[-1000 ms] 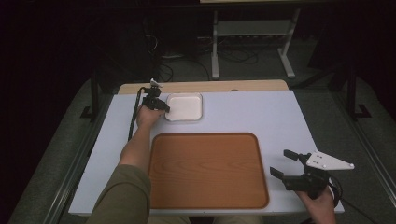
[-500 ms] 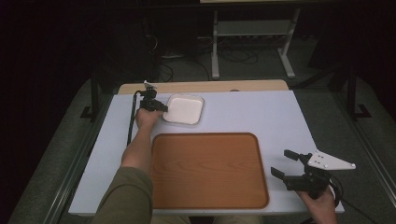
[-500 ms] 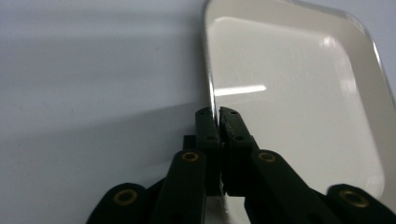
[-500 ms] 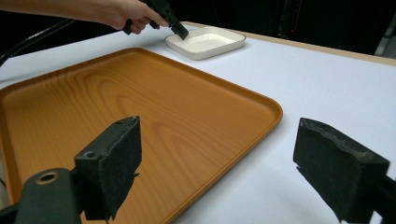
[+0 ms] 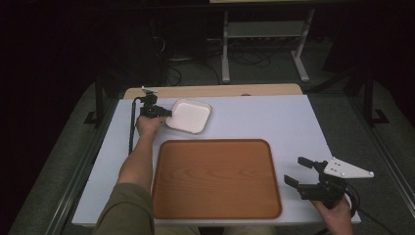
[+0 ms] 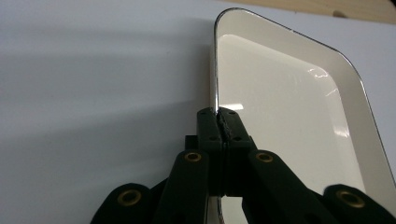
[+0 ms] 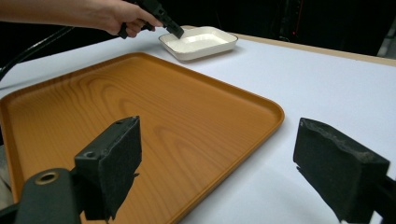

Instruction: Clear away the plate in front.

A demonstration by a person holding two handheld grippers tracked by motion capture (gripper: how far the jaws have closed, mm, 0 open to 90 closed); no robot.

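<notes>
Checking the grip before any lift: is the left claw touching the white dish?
Touching. The left gripper view shows the left claw shut on the near rim of the white dish, its pads pressing it from both sides.

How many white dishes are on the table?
1. The white dish sits at the table's far left, just beyond the wooden tray, with the left hand-held gripper pinching its rim.

One white rectangular dish (image 5: 188,116) is sitting on the table (image 5: 264,122), one wooden tray (image 5: 217,177) is lying there too, and two handheld grippers are working over it: the left gripper (image 5: 169,113) and the right gripper (image 5: 294,171).
</notes>
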